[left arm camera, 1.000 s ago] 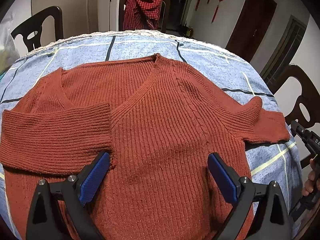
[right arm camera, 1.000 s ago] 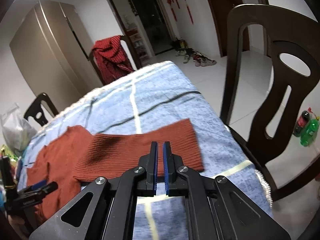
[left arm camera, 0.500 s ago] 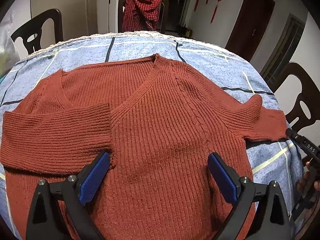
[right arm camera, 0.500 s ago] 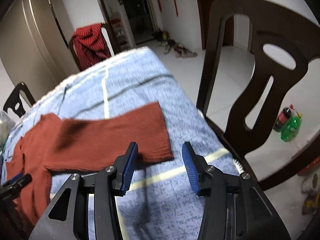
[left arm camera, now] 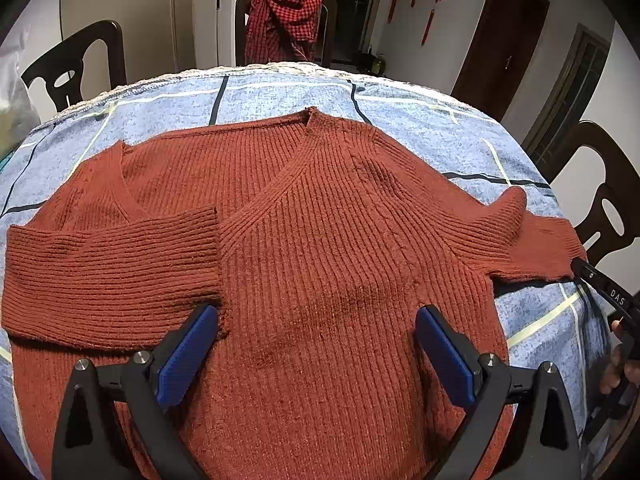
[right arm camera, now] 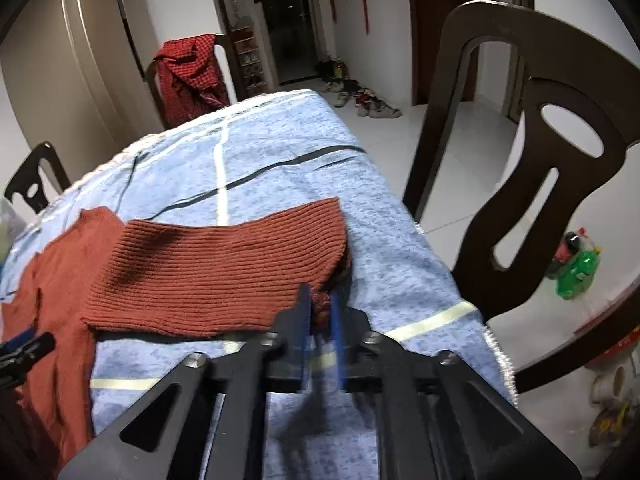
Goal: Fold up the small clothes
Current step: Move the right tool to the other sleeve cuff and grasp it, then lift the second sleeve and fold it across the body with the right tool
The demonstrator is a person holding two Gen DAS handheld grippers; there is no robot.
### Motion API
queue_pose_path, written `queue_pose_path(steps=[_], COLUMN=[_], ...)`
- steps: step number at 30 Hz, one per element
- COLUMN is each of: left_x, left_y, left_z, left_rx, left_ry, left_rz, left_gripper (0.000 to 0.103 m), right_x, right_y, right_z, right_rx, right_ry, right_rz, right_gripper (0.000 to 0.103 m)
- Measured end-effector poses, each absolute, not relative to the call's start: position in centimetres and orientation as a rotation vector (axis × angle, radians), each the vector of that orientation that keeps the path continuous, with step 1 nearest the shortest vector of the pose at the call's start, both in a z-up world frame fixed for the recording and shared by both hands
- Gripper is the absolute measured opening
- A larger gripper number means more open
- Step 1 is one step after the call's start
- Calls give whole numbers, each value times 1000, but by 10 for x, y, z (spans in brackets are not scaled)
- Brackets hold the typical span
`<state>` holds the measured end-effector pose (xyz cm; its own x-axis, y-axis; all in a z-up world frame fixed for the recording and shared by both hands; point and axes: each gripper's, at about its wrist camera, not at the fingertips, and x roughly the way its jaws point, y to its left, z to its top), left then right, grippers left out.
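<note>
Jaws first: the right gripper (right arm camera: 320,306) is clenching its blue pads on the cuff corner of the rust-red ribbed knit sweater (left arm camera: 320,248), while the left gripper (left arm camera: 316,344) is hovering with its blue pads spread wide above the sweater's lower body, gripping nothing. Beneath everything, the table under its blue mottled cloth with pale and dark stripes (left arm camera: 420,120) is carrying the sweater, which is lying flat with its V-neck pointing to the far edge. One sleeve (left arm camera: 108,272) is lying folded across the chest; the other sleeve (right arm camera: 224,272) is stretching out toward the table's right edge, where the pinched cuff is lifting slightly. Dark wooden chairs (right arm camera: 552,152) are standing around the table, one wearing a red checked garment (left arm camera: 286,20).
</note>
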<state>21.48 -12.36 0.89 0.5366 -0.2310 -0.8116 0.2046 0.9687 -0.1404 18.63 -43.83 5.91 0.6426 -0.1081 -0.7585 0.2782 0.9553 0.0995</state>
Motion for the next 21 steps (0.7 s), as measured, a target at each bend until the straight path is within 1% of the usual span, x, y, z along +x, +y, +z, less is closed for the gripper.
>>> queue_pose_path(steps=[7,21], left_x=[216,216], left_y=[-120,-112], left_z=[10,13], left_rx=[-49,-113], left_ry=[977,1007], left_rz=[-274,-309], left_gripper=[99,99], right_x=[181,172], right_y=[-428,-374], right_z=[73,138], right_rx=[253,198], right_ry=[776,605], right_rz=[-141,61], right_gripper=[6,6])
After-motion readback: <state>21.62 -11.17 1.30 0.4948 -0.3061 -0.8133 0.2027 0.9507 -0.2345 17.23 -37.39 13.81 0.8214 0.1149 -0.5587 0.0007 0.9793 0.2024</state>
